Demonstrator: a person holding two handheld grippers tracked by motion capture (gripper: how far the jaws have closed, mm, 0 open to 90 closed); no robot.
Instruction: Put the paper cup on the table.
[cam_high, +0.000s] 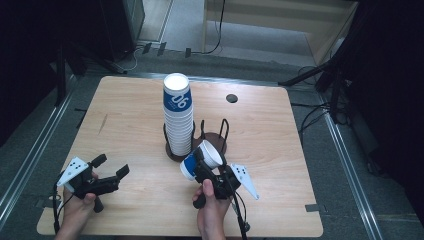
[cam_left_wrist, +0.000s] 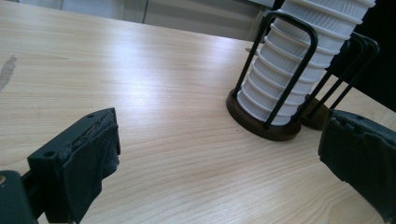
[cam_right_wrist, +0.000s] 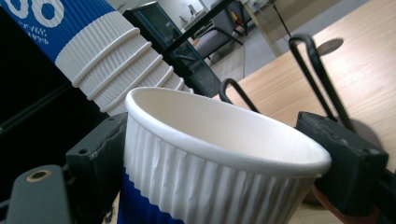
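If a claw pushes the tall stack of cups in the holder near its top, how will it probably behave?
The stack of cups rises far above the wire holder, so it would probably lean or tip. The paper cups look light, so little force should shift them. The top ones may slide off, since they are merely nested.

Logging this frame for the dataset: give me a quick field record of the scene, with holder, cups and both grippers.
surface: wooden table
holder: black wire cup holder on two round brown bases, near table centre
stack: tall stack of cups, blue and white, upright in the holder's left bay
loose cup: single paper cup, tilted, rim towards the holder
right gripper: jaws closed on the single paper cup
left gripper: jaws open, nothing between them, above the table
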